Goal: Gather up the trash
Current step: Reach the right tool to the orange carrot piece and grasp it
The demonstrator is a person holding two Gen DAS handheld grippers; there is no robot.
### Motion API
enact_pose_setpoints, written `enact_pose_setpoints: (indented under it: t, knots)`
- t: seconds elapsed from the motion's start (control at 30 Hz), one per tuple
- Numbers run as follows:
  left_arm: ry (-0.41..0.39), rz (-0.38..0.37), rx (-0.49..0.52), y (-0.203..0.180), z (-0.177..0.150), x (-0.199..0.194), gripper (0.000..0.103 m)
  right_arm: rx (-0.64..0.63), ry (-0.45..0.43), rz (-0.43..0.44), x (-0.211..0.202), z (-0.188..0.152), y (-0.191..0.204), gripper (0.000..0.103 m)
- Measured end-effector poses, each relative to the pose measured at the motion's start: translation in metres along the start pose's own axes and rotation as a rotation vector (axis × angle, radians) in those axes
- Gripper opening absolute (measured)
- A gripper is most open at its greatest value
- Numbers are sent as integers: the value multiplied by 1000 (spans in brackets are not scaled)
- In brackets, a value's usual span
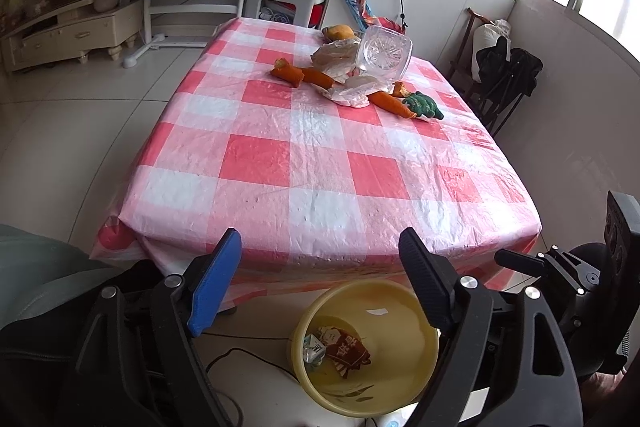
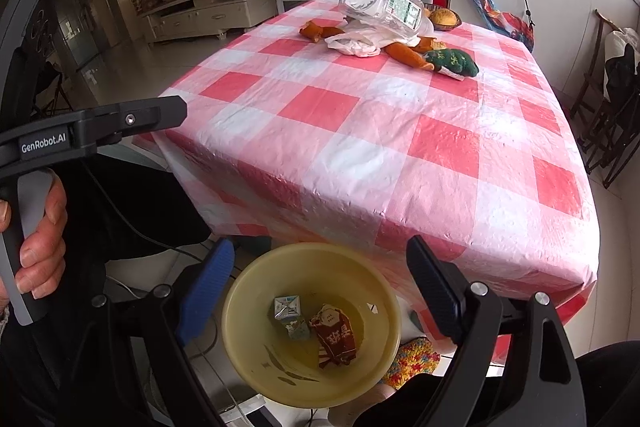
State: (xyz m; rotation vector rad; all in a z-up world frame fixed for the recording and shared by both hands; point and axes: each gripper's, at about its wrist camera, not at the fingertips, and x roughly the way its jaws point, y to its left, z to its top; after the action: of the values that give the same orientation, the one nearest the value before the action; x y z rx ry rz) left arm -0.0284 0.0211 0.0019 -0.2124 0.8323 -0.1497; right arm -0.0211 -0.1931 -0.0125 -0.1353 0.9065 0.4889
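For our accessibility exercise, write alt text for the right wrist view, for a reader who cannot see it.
An open right gripper hangs over a yellow bin holding crumpled wrappers, beside a red-checked table. A clear plastic bottle lies at the far end.

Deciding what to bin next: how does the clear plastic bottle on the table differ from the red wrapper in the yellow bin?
The clear plastic bottle is large, see-through and rigid-looking; the red wrapper is small, opaque and crumpled. The bottle lies tipped on white crumpled plastic on the checked tablecloth; the wrapper already sits inside the yellow bin on the floor. Neither is held by a gripper.
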Motion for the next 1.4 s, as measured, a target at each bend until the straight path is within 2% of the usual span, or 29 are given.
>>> enact_pose_setpoints:
  t: [0.27, 0.53, 0.73, 0.9, 1.17, 1.33, 1.4]
  knots:
    - [-2, 4, -3, 1, 0, 0, 79, 71, -51, 45, -11, 14, -13, 84]
    - [5, 23, 38, -9, -5, 3, 79, 12, -94, 53, -10, 52, -23, 84]
    - [15, 34, 66, -16, -9, 7, 79, -41, -75, 37, 13, 93, -38, 68]
    - [23, 37, 68, -16, -8, 11, 79, -84, -40, 12, 45, 123, -49, 62]
    - [-19, 34, 74, -13, 26, 17, 79, -61, 18, -10, 99, 151, -77, 55]
    - [-21, 38, 174, -28, 59, 44, 79, -41, 18, 4, 112, 161, -86, 52]
    - [-25, 38, 227, -39, 76, 59, 79, -38, 22, 13, 116, 162, -87, 47]
